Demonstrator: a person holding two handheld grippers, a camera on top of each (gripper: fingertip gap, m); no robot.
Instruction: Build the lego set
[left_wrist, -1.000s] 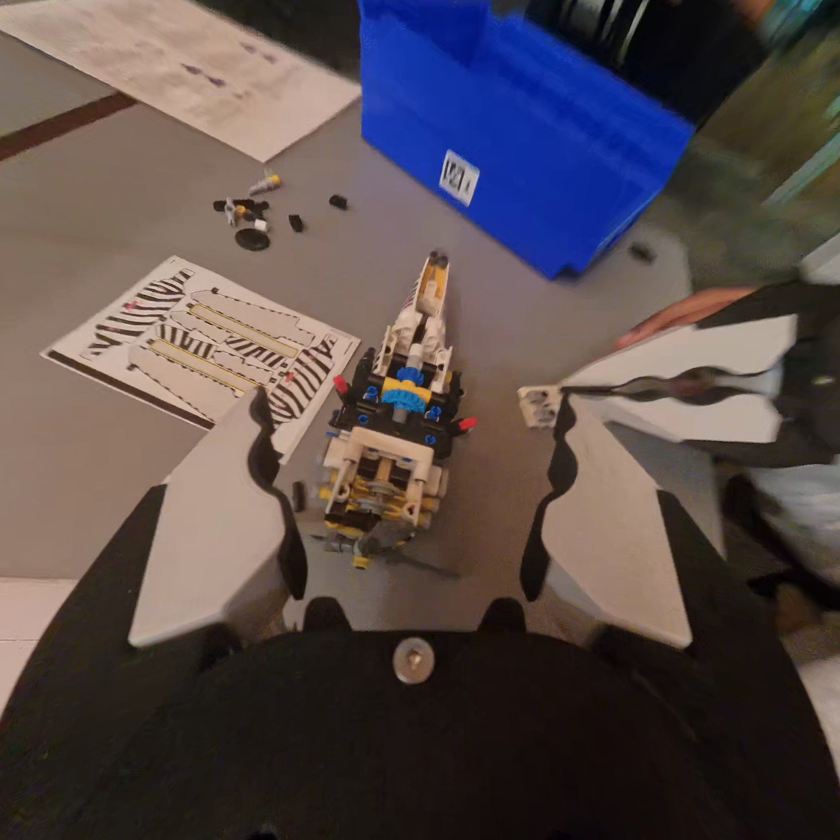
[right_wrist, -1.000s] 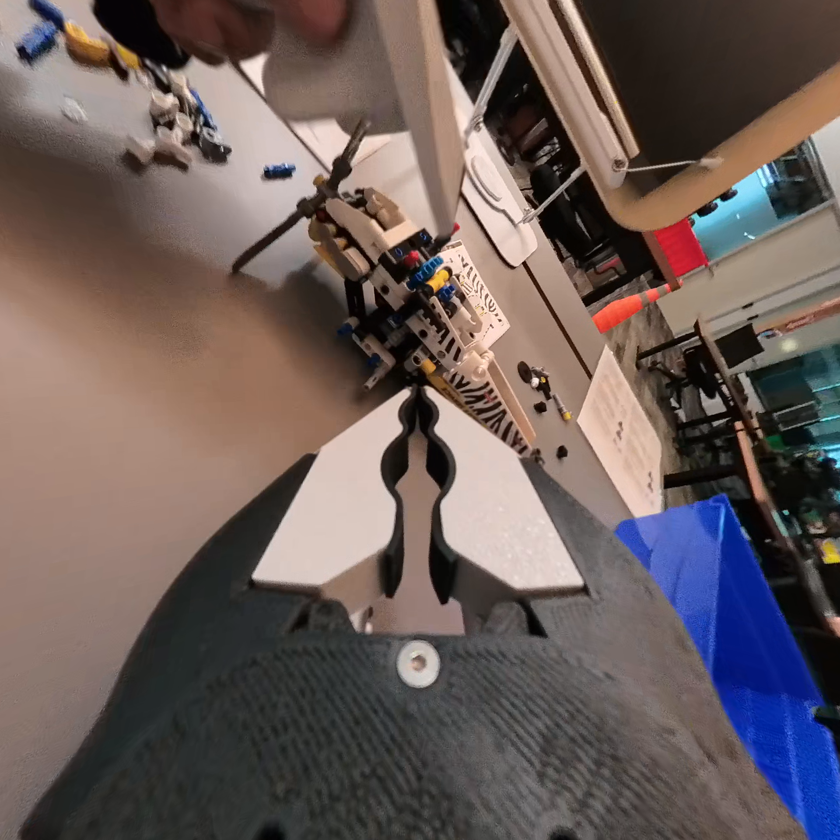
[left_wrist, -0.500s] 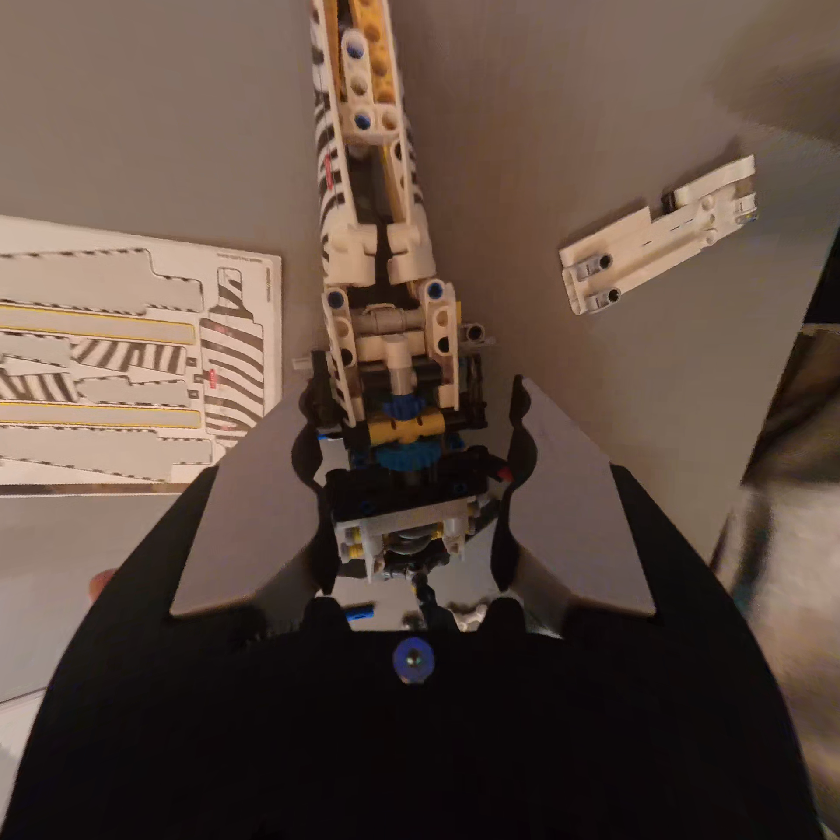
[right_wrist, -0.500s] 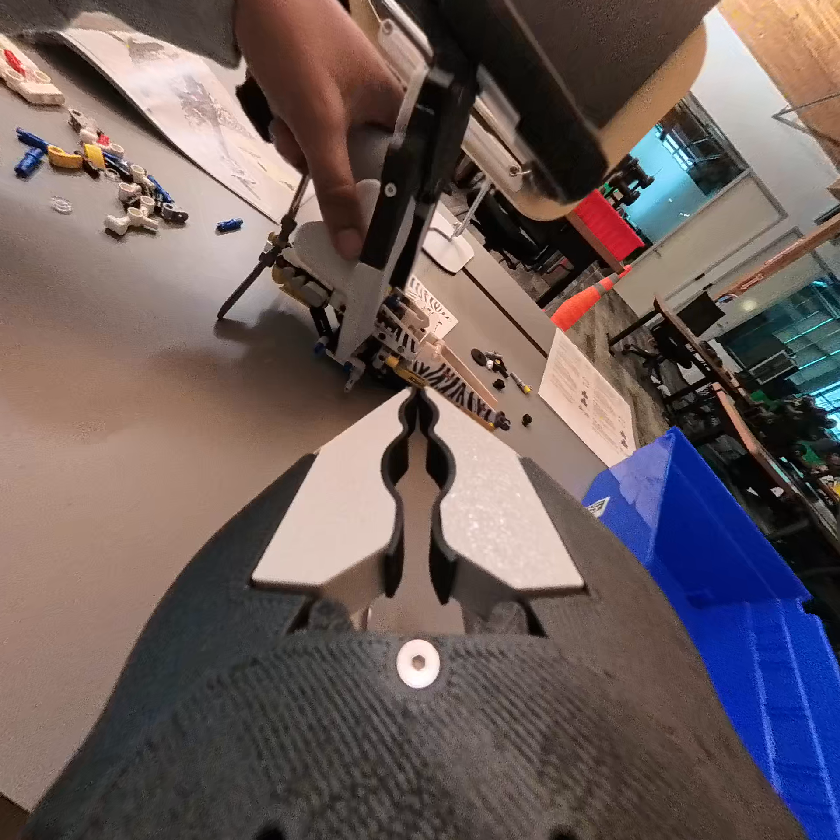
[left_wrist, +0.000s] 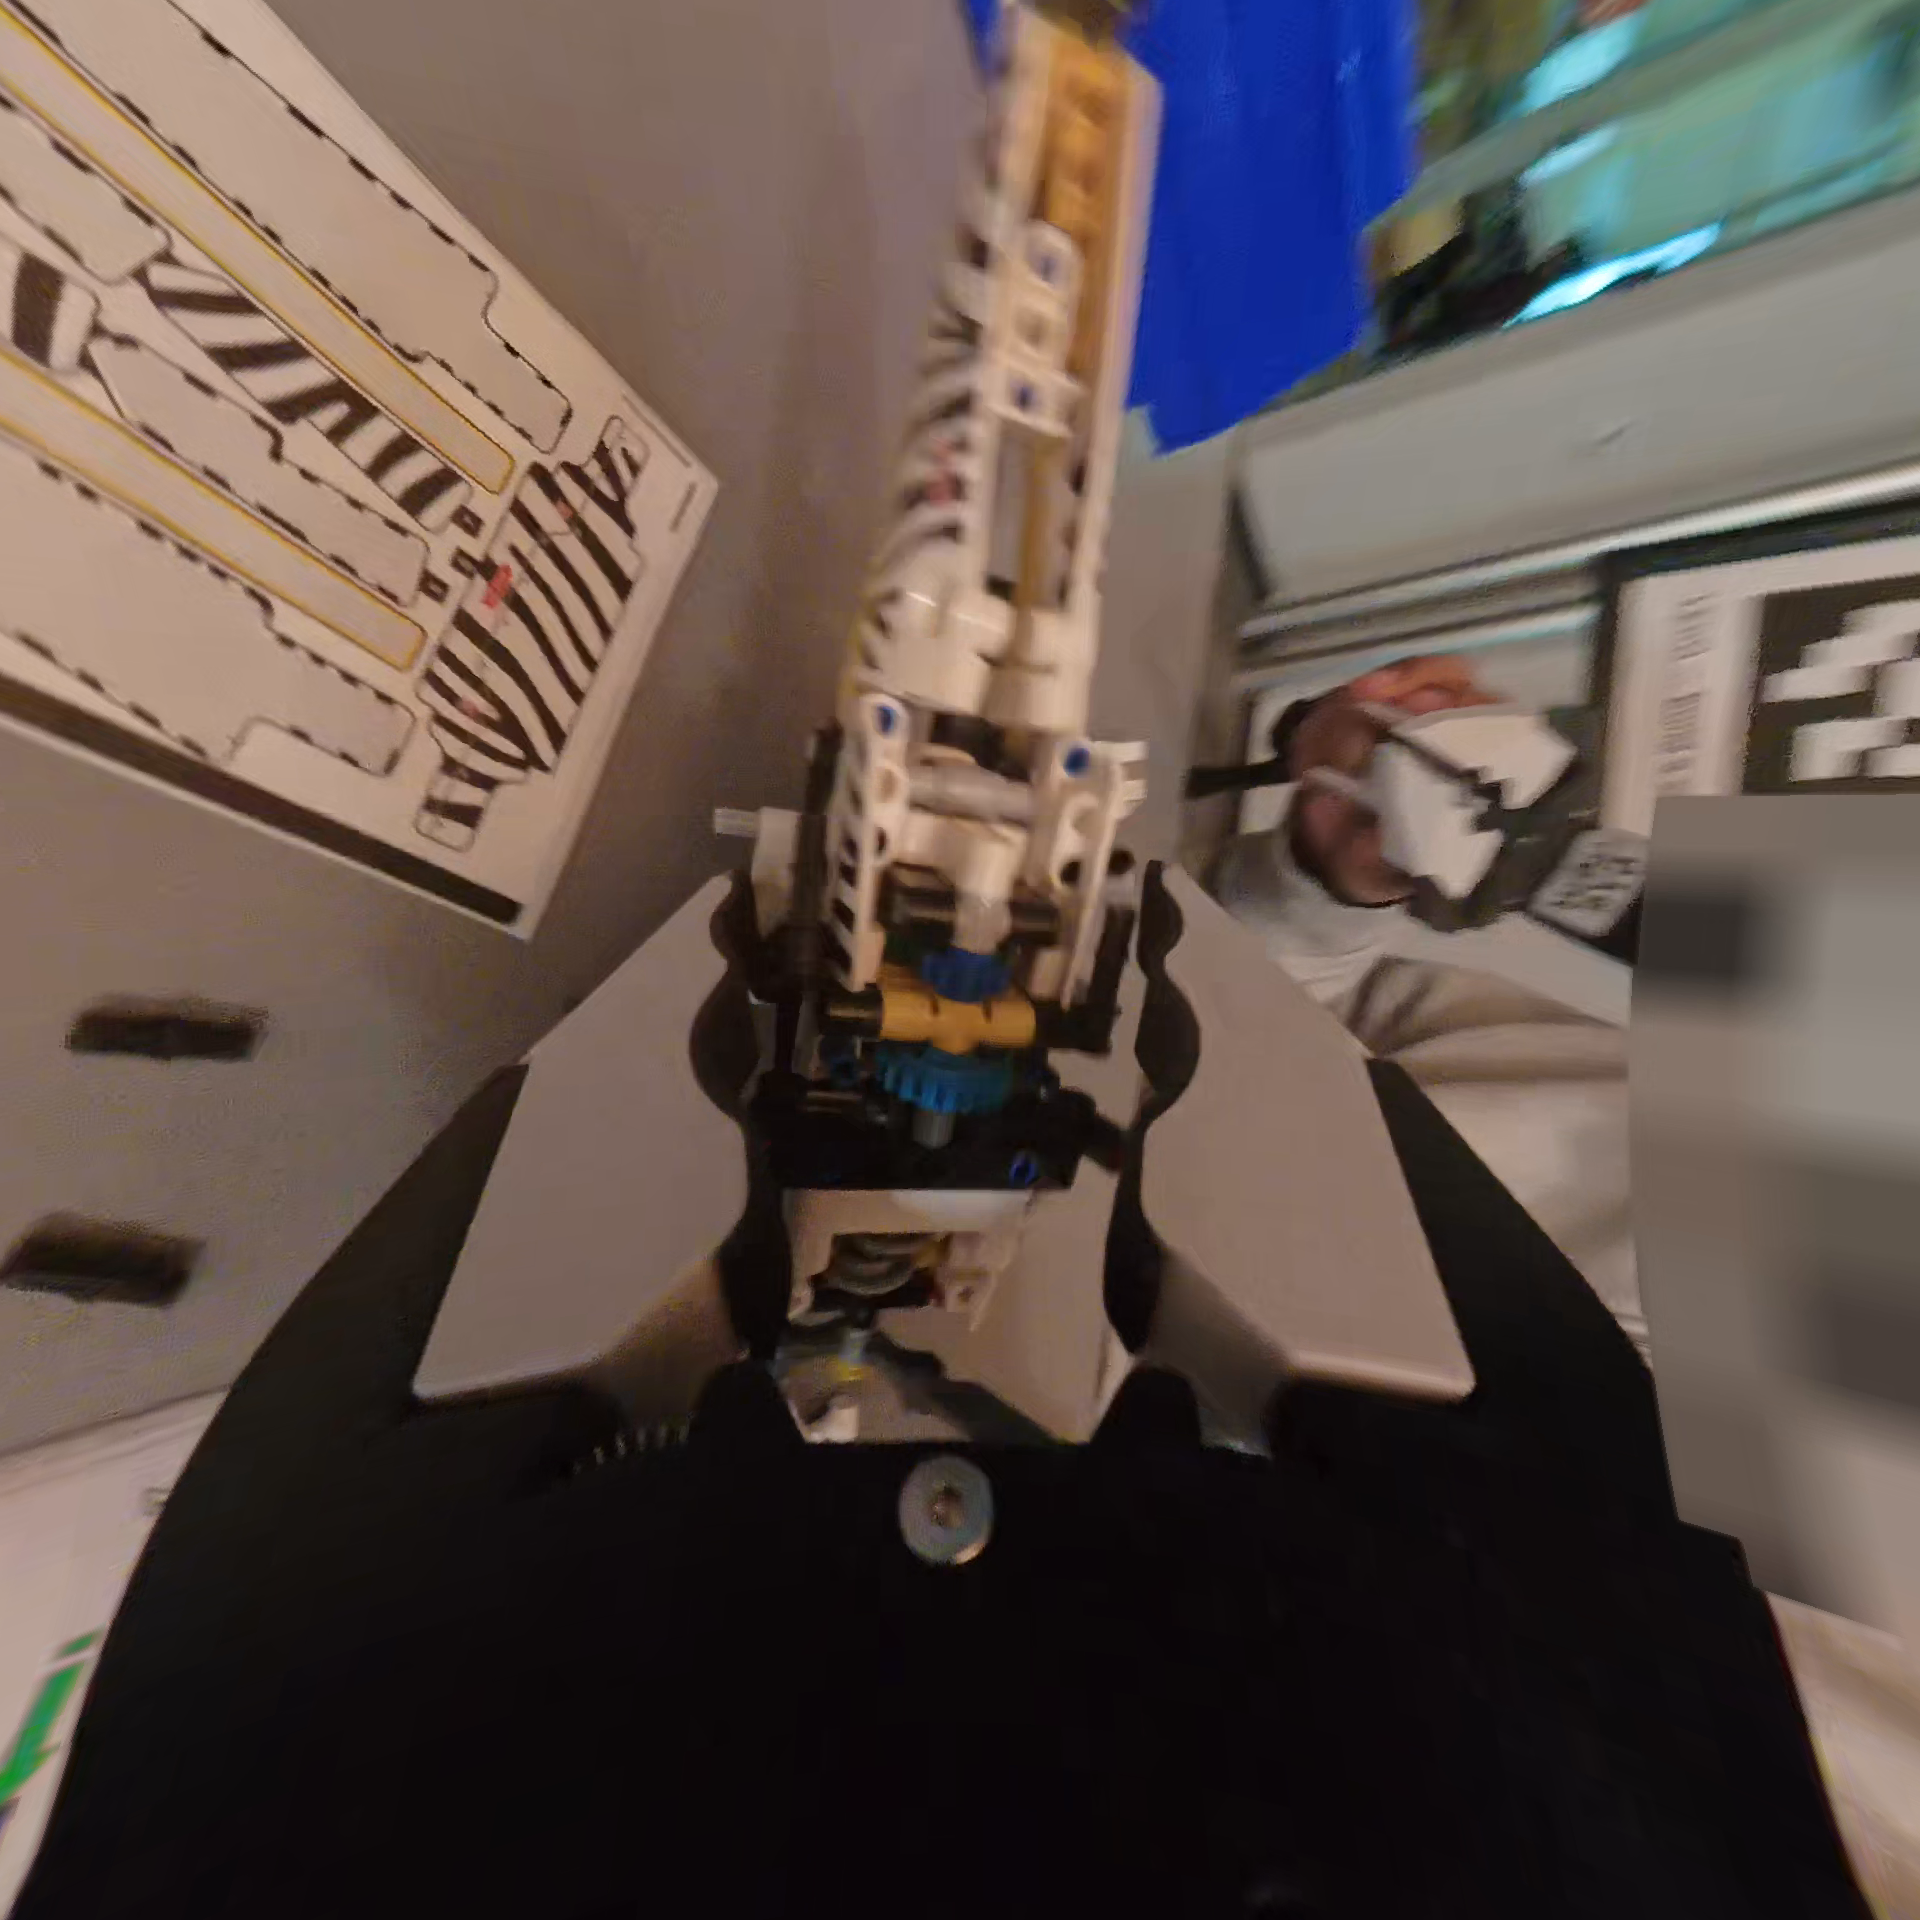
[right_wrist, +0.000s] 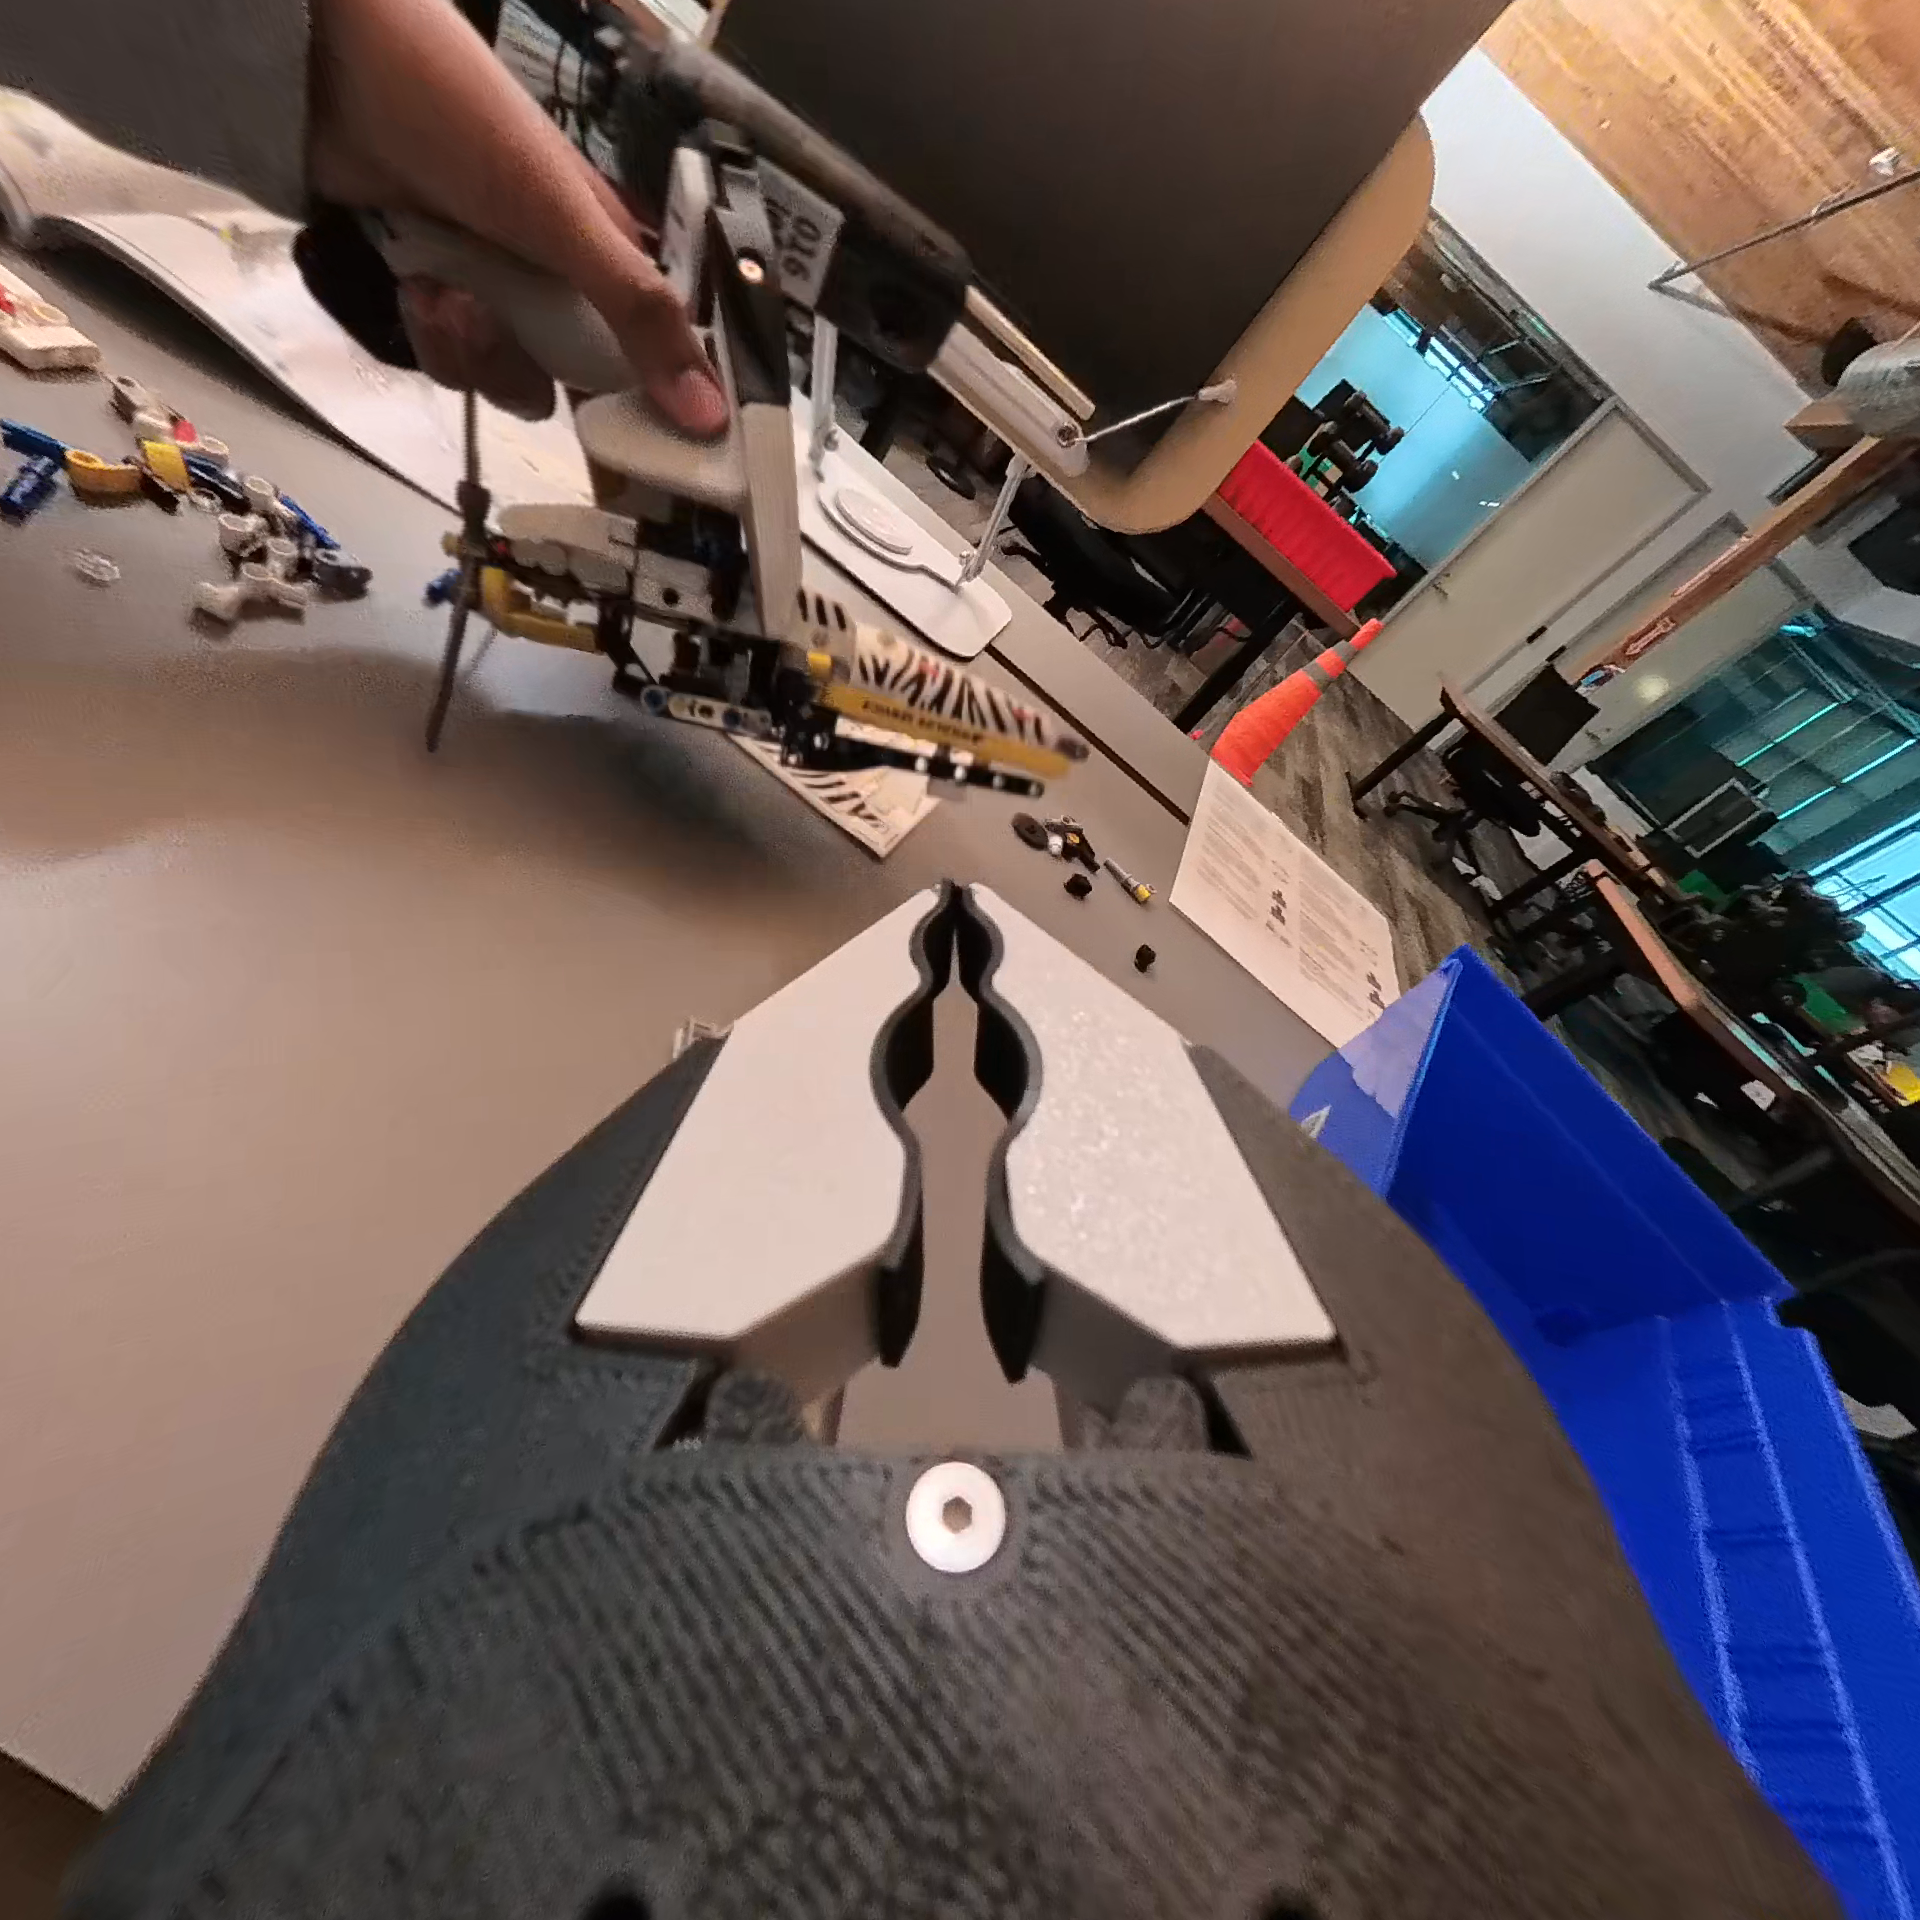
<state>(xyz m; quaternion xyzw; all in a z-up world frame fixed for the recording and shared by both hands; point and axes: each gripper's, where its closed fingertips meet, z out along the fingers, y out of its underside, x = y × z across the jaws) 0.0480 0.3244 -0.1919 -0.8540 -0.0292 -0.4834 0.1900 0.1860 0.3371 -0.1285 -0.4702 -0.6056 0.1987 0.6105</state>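
Observation:
The lego model (left_wrist: 935, 1039) is a white, black and yellow body with blue gears and a long zebra-striped tail. My left gripper (left_wrist: 940, 894) is shut on its body, and the tail points forward and away. In the right wrist view the model (right_wrist: 727, 644) hangs a little above the grey table (right_wrist: 260, 1039), held by the left gripper's fingers (right_wrist: 769, 520), with a thin rotor blade at its left end. My right gripper (right_wrist: 954, 894) is shut with nothing visible between its tips, low over the table and apart from the model. It shows blurred in the left wrist view (left_wrist: 1455, 821).
A zebra sticker sheet (left_wrist: 312, 468) lies left of the model. A blue bin (right_wrist: 1610, 1299) stands to the right. Loose small parts (right_wrist: 208, 520) lie at far left, with more small dark parts (right_wrist: 1081, 842) beside a printed sheet (right_wrist: 1278, 914). A small white edge (right_wrist: 707, 1029) shows beside my right finger.
My left gripper came down around the model, shut on its body and lifted it off the table, tail now near level. My right gripper stayed shut and drew back slightly.

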